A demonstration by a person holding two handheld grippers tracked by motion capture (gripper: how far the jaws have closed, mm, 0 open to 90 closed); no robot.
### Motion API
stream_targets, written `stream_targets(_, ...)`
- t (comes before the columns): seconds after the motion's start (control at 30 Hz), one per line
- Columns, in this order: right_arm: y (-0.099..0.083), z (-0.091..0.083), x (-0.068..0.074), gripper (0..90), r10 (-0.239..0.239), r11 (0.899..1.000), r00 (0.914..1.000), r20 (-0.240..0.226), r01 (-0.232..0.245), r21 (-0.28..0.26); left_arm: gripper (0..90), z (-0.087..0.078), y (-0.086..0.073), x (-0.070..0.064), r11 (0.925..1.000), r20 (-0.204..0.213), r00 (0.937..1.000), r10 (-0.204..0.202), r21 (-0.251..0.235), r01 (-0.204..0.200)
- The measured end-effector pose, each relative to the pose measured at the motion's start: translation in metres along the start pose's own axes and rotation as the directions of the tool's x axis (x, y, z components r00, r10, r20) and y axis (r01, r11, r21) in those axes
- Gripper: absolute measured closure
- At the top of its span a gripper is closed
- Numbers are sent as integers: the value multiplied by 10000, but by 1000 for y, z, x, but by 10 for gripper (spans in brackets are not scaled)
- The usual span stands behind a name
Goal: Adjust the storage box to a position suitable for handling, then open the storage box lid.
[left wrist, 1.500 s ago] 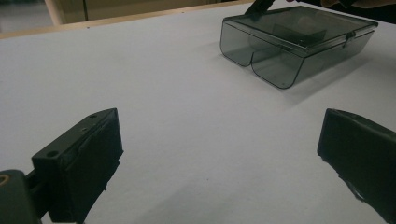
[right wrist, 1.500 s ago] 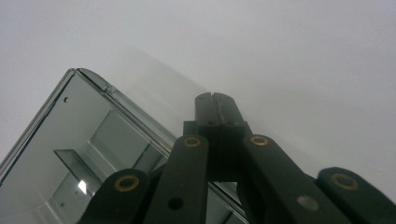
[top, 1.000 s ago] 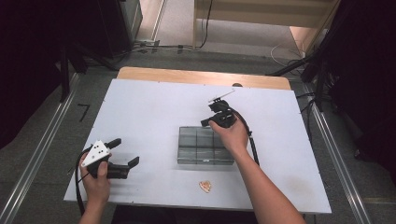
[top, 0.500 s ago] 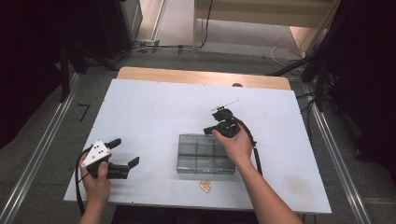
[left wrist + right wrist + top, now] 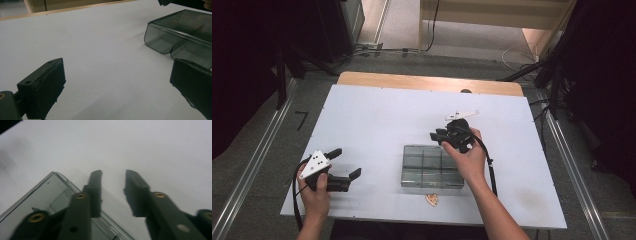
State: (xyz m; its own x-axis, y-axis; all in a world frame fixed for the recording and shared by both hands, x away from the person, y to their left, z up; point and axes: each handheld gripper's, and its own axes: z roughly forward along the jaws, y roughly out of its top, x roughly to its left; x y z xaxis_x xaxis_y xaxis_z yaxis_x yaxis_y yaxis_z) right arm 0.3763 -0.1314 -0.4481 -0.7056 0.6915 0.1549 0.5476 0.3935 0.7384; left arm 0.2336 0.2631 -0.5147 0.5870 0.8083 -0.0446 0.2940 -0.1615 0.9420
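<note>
A clear smoky plastic box (image 5: 424,167) with inner dividers lies flat at the table's middle front, its lid down. My right gripper (image 5: 435,135) hovers at the box's far edge, tips pointing left, held by a hand that overlaps the box's right side. In the right gripper view, the right gripper (image 5: 113,181) stands open with nothing between its jaws, above the box's corner (image 5: 47,200) and bare white table. My left gripper (image 5: 345,163) rests low at the front left, open and empty. In the left gripper view, the left gripper (image 5: 117,87) faces the box (image 5: 175,37) to its right.
A small orange-and-white scrap (image 5: 432,199) lies by the front edge, just below the box. The white tabletop (image 5: 377,120) ends in a wooden strip (image 5: 427,82) at the back. Dark equipment and cables surround the table.
The right gripper has drawn back toward the person, and the box now lies slightly nearer the front edge. The left gripper has stayed put.
</note>
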Motion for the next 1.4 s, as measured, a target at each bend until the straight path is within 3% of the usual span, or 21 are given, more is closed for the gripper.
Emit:
stream_targets(0.1, -3, -11, 2, 356, 119, 9996, 9996, -267, -126, -272, 0, 0, 0, 0, 10000, -15, 10000, 21, 13, -21)
stream_targets(0.17, -5, -19, 5, 285, 103, 9995, 9997, -233, -110, -296, 0, 0, 0, 0, 10000, -15, 10000, 29, 30, -29)
stream_targets(0.27, -13, -34, 6, 152, 149, 9970, 9980, -621, -195, -746, 0, 0, 0, 0, 10000, -15, 10000, 58, 47, -57)
stream_targets(0.4, -29, -55, 8, 109, 79, 9860, 9991, -419, -147, -1658, 0, 0, 0, 0, 10000, -47, 10000, 28, 69, -28)
stream_targets(0.47, -35, -62, 8, 79, 89, 9840, 9987, -511, -179, -1771, 0, 0, 1, 0, 9999, -50, 10000, 13, 101, -13)
stream_targets(0.63, -53, -79, 6, 78, 128, 9779, 9977, -667, -264, -2074, 1, -2, 1, 1, 9999, 45, 9999, -122, 48, 122)
stream_targets(0.8, -70, -93, 4, 81, 50, 9720, 9969, -781, -232, -2340, 32, -2, 4, 0, 9998, -239, 9996, -153, 149, 156)
stream_targets(0.9, -80, -99, 4, 109, -19, 9707, 9967, -808, -176, -2395, 33, -3, 6, 0, 9986, 85, 9986, -514, -139, 515)
stream_targets(1.1, -99, -109, 0, 212, -56, 9690, 9977, -682, -114, -2470, 77, 5, 12, -10, 9977, 530, 9964, -656, -118, 663)
stream_targets(1.2, -109, -115, -2, 315, -33, 9680, 9980, -630, -127, -2508, 136, 11, 15, -19, 9986, 744, 9958, -535, 30, 535)
stream_targets(1.4, -128, -121, -9, 499, 67, 9700, 9979, -652, -223, -2420, 353, 21, 19, -35, 9980, 1351, 9890, -601, 273, 569)
